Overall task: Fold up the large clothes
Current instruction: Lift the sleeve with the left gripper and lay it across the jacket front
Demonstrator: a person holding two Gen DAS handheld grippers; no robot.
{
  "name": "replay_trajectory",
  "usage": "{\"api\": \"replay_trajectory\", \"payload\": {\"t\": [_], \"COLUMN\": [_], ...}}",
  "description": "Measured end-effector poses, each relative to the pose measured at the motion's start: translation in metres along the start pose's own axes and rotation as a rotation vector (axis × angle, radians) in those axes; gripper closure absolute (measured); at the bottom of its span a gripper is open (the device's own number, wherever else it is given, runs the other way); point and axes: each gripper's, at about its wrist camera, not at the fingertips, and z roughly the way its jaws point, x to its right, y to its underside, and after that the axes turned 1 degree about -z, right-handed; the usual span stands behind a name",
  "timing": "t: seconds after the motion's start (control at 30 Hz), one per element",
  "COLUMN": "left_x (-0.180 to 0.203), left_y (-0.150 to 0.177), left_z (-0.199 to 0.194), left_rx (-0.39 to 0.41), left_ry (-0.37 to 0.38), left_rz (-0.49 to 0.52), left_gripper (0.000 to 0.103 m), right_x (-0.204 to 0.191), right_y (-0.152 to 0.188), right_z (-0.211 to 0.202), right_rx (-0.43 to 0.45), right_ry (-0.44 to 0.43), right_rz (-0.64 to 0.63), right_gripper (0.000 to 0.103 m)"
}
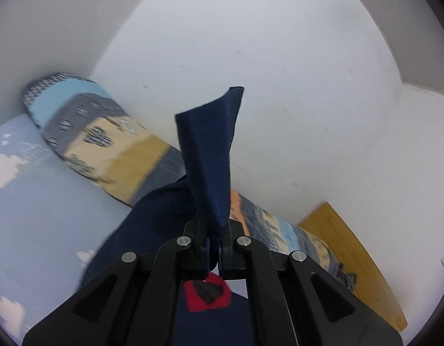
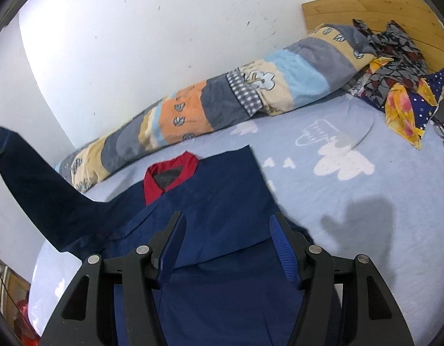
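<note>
On the pale blue cloud-print bed sheet [image 2: 351, 201], a navy garment [image 2: 222, 201] with a red collar [image 2: 170, 173] is lying spread, its collar end pointing toward the white wall [image 2: 135, 43]. The left gripper [image 1: 213, 248] is clenching a navy sleeve end [image 1: 210, 150], and the cloth is sticking up between the closed fingers and standing raised above the bed. In the right wrist view that same sleeve [image 2: 34, 173] is stretching up and away to the left of the garment body. The right gripper [image 2: 224, 248] is hovering over the garment's front with its blue-padded fingers [image 2: 285, 250] spread wide, gripping nothing. A rolled patchwork quilt [image 2: 222, 98] is lying along the wall behind the garment. Near the wooden headboard [image 2: 366, 8], a heap of patterned clothes [image 2: 400, 66] is sitting at the quilt's far end, well apart from the navy garment.
</note>
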Motion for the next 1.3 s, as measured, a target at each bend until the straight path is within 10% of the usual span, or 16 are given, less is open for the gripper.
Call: {"api": "replay_trajectory", "payload": {"t": [0.43,0.87,1.1,1.3], "left_x": [0.125,0.135,0.134,0.131], "left_y": [0.134,0.365,0.42,0.436], "left_z": [0.098,0.18,0.188,0.184], "left_rx": [-0.241,-0.513,-0.571,-0.626], "left_ry": [0.122,-0.04,-0.105,-0.098], "left_rz": [0.134,0.23,0.294,0.374], "left_gripper": [0.102,0.102,0.101,0.057], "right_x": [0.04,0.064,0.073,0.078], "right_y": [-0.011,-0.014,-0.015,-0.015], "right_z": [-0.03,-0.042,-0.043,-0.04], "right_rx": [0.063,0.074,0.072,0.062], "right_ry": [-0.018,-0.027,-0.033,-0.025], "right_rz": [0.089,0.136,0.163,0.188], "right_gripper": [0.039,0.039,0.039,0.039]}}
